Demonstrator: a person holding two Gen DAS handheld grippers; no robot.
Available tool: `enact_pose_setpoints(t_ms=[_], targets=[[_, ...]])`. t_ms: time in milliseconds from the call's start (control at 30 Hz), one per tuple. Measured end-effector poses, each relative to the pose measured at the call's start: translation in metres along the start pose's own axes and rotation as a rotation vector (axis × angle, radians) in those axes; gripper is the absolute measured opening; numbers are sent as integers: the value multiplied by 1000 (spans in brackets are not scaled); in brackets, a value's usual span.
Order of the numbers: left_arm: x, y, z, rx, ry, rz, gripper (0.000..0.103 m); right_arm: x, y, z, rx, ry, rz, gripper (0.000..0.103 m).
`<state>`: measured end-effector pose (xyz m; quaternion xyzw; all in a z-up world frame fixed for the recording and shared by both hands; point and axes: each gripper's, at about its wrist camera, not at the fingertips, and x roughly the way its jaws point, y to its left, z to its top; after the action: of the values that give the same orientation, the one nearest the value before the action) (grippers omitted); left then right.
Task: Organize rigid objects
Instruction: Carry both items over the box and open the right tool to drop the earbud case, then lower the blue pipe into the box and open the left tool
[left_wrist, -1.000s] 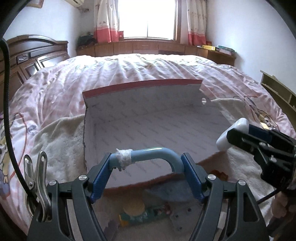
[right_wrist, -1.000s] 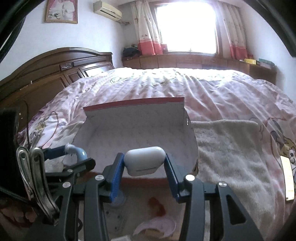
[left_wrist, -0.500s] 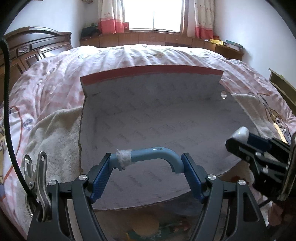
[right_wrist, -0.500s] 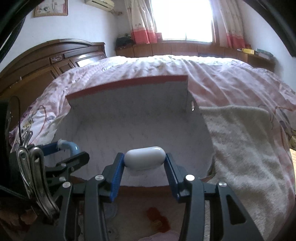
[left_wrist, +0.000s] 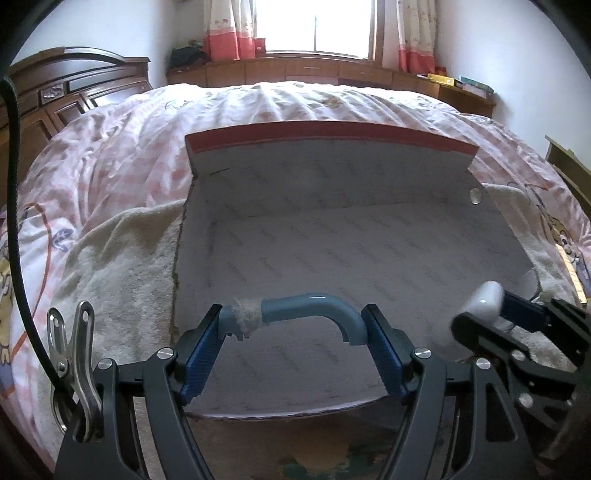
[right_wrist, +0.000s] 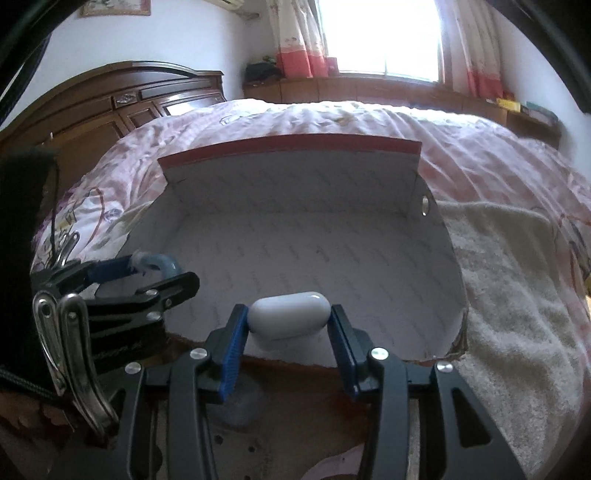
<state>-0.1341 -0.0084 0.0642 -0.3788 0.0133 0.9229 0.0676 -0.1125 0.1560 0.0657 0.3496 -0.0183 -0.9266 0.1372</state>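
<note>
An open cardboard box (left_wrist: 332, 147) with a white patterned lining and a red top edge lies on the bed, seen also in the right wrist view as the box (right_wrist: 291, 147). My left gripper (left_wrist: 291, 328) is shut on a light blue curved handle piece (left_wrist: 306, 314) with a frayed white wrap, held over the box's near part. My right gripper (right_wrist: 288, 325) is shut on a white rounded case (right_wrist: 288, 314) above the box's front edge. In the left wrist view the right gripper (left_wrist: 491, 317) and the white case (left_wrist: 485, 301) show at the right.
The box rests on a cream fleece blanket (right_wrist: 517, 295) over a pink quilt (left_wrist: 129, 155). A dark wooden headboard (right_wrist: 129, 99) stands at the left. Small items lie blurred on the brown surface (right_wrist: 295, 424) below the grippers. A window ledge (left_wrist: 314, 70) runs behind the bed.
Both grippers have come forward and down toward the box, which now fills more of each view. Each still holds its object the same way.
</note>
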Motion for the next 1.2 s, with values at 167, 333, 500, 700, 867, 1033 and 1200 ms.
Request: enact_pose_setpoints(t_ms=[167, 333, 500, 700, 867, 1033, 1200], targets=[[2, -9, 3, 10, 2, -9, 75, 4, -16, 7, 33, -6, -30, 46], [7, -13, 4, 0, 17, -20, 75, 7, -33, 12, 72, -6, -48, 46], [11, -15, 3, -9, 43, -20, 75, 10, -41, 15, 93, 11, -48, 46], [12, -16, 3, -21, 41, 15, 76, 13, -37, 17, 75, 17, -54, 60], [12, -16, 2, -21, 40, 18, 76, 10, -38, 17, 76, 12, -51, 66], [7, -17, 1, -18, 25, 18, 76, 2, -44, 18, 112, -3, -35, 69], [1, -21, 2, 8, 8, 31, 85, -5, -45, 17, 119, -14, -29, 71]])
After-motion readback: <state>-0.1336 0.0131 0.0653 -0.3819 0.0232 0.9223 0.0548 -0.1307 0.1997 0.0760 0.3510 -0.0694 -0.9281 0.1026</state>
